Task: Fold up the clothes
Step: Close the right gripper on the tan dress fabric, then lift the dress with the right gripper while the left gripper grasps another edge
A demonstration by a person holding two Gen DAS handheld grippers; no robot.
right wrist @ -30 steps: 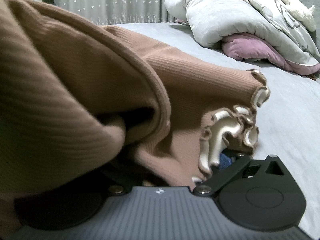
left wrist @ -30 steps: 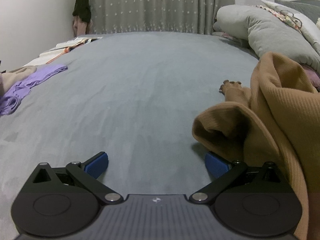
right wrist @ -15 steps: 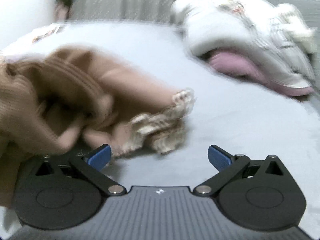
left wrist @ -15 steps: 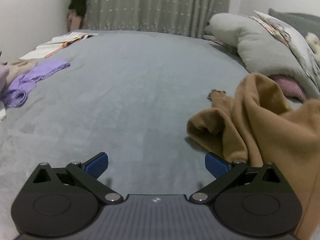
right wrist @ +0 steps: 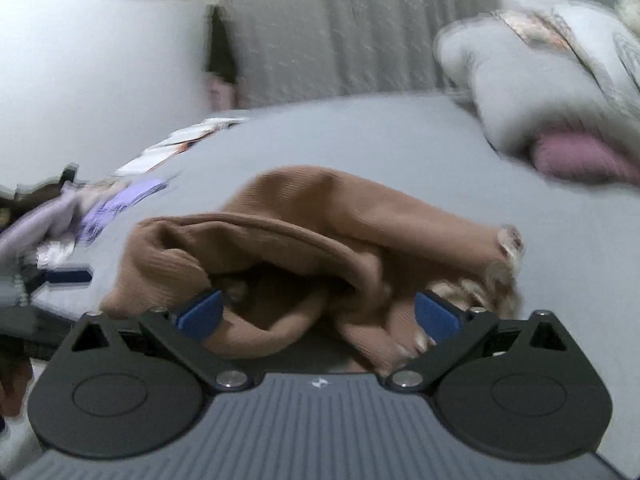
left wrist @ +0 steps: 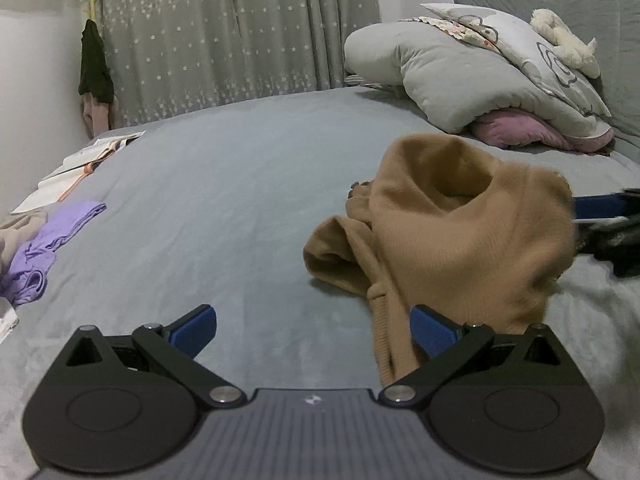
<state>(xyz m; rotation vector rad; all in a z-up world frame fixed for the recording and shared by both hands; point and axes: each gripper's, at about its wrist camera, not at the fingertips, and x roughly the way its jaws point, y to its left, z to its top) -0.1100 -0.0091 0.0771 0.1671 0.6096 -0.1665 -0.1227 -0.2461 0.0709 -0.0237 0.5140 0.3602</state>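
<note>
Right wrist view: my right claw (right wrist: 320, 316) spread, closing lately, brown sweater (right wrist: 320, 232) between pads unpinched | sweater now heaped on bed (left wrist: 240, 200), no longer draping camera | left claw (left wrist: 312, 330) spread, empty

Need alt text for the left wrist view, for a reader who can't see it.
A crumpled tan sweater lies on a grey bed, just right of the open, empty left gripper. A purple garment sits far left; pillows at the back right.
</note>
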